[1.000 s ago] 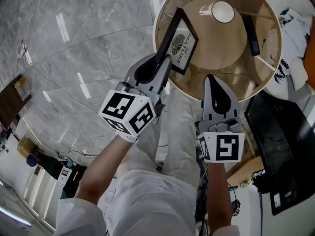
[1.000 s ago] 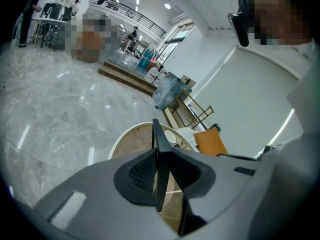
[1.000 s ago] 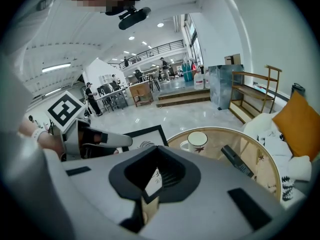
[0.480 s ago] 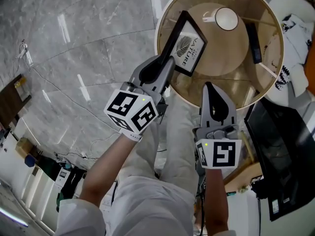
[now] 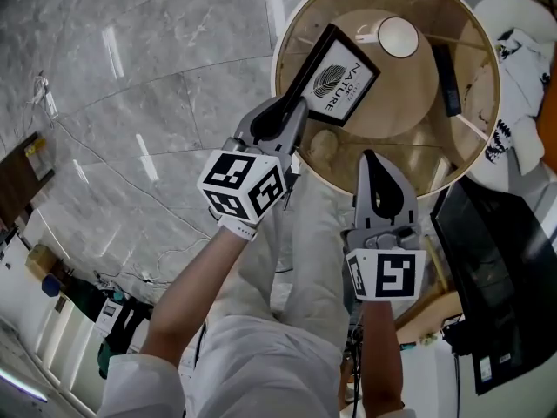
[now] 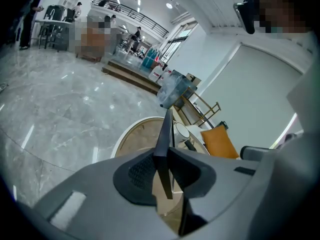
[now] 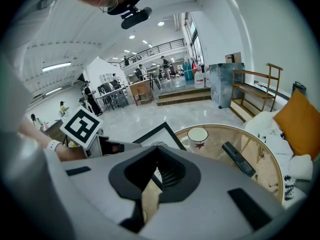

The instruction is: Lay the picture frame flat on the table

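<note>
The black picture frame (image 5: 341, 78), with a white print in it, hangs tilted over the near left part of the round glass table (image 5: 280, 33). My left gripper (image 5: 291, 118) is shut on the frame's lower left edge. In the left gripper view the frame (image 6: 164, 129) shows edge-on, clamped between the jaws of the left gripper (image 6: 165, 171). My right gripper (image 5: 374, 159) hovers at the table's near rim, shut and holding nothing. From the right gripper (image 7: 150, 194) I see the frame (image 7: 161, 135) just ahead to the left.
A white mug (image 5: 398, 36) stands at the table's far side, and a dark remote (image 5: 446, 79) lies to its right. A white printed cloth (image 5: 522, 50) lies beyond the table's right rim. A black flat object (image 5: 496, 268) sits low at the right. Grey marble floor (image 5: 130, 103) spreads to the left.
The left gripper has turned and carried the frame further over the table, so its face leans back and shows more fully. The right gripper has barely moved.
</note>
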